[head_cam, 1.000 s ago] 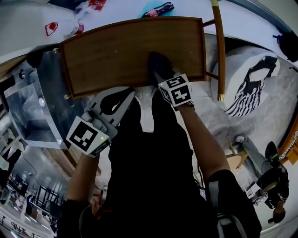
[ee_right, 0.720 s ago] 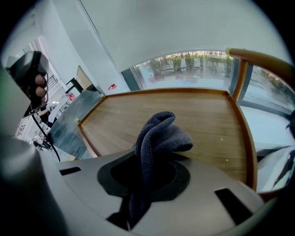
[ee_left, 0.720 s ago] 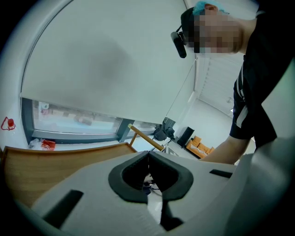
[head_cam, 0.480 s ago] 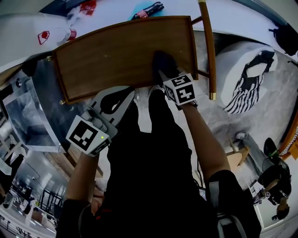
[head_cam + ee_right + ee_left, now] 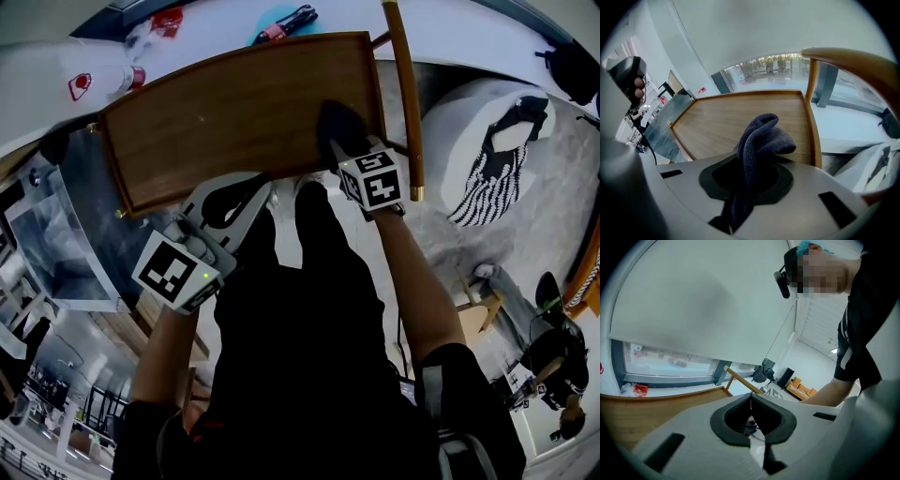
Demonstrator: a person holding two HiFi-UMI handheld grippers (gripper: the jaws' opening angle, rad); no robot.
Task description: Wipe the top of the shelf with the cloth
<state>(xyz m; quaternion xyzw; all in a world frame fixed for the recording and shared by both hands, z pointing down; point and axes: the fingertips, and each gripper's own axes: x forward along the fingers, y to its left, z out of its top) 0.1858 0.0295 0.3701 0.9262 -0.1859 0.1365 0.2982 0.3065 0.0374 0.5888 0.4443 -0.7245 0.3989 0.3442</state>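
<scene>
The wooden shelf top (image 5: 225, 108) is a brown tray-like board with a raised rim. A dark grey cloth (image 5: 337, 124) rests on its right part, close to the right rim. My right gripper (image 5: 349, 150) is shut on the cloth. In the right gripper view the cloth (image 5: 764, 136) bunches up out of the right gripper (image 5: 751, 165) over the shelf top (image 5: 722, 117). My left gripper (image 5: 225, 208) hovers at the shelf's front edge, shut and holding nothing. In its own view the left gripper (image 5: 751, 398) has its tips together above the shelf top (image 5: 628, 413).
A round wooden rail (image 5: 403, 94) runs along the shelf's right side. A glass panel (image 5: 56, 216) stands to the left. Beyond the shelf a white sill (image 5: 216, 23) carries small red and black items. A white seat with a striped cloth (image 5: 487, 141) lies to the right.
The right gripper has slid the cloth rightward over the shelf top, closer to the right rim. The left gripper has stayed at the front edge.
</scene>
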